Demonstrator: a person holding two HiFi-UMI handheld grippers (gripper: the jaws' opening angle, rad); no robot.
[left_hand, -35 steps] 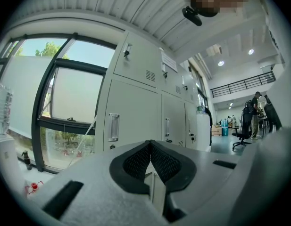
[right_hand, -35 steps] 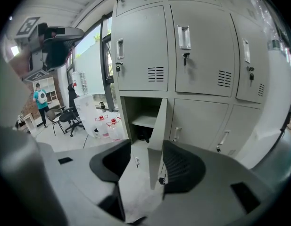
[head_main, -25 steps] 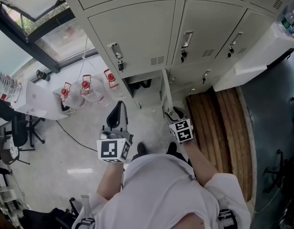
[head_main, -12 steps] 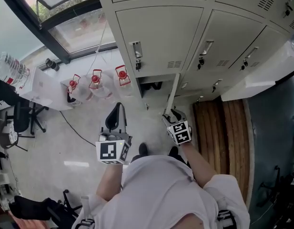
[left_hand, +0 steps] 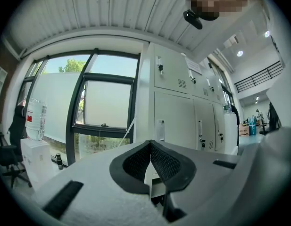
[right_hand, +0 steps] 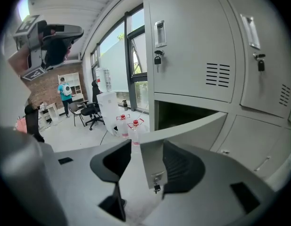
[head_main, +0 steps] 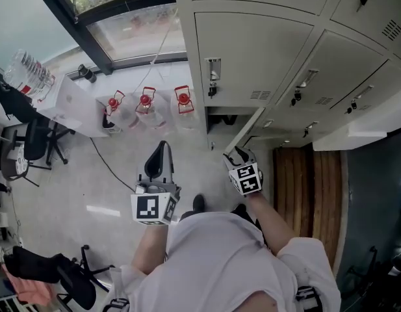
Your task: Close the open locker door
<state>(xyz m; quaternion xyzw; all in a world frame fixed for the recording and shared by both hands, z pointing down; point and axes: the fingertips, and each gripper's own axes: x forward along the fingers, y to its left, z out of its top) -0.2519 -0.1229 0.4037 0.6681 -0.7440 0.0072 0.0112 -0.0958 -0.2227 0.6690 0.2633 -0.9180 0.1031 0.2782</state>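
We are seeing the locker door [head_main: 247, 129] standing half open at the frame's centre, its free edge pointing towards us. Our right hand-held gripper [head_main: 235, 153] is straddling that edge, jaws wide, with a gap beside one pad. Our left hand-held gripper [head_main: 161, 149] is hovering over bare floor [head_main: 116, 187] at lower left, jaws pinched together on nothing. Red-capped bottles [head_main: 146, 103] are standing left of the opening.

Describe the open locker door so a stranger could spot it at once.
Find the bank of grey lockers beside the window. In the column nearest the window, look at the lowest row, by the floor. That door is the only one swung out, showing a dark compartment, with its edge between the right gripper's jaws; every neighbour is shut flat.
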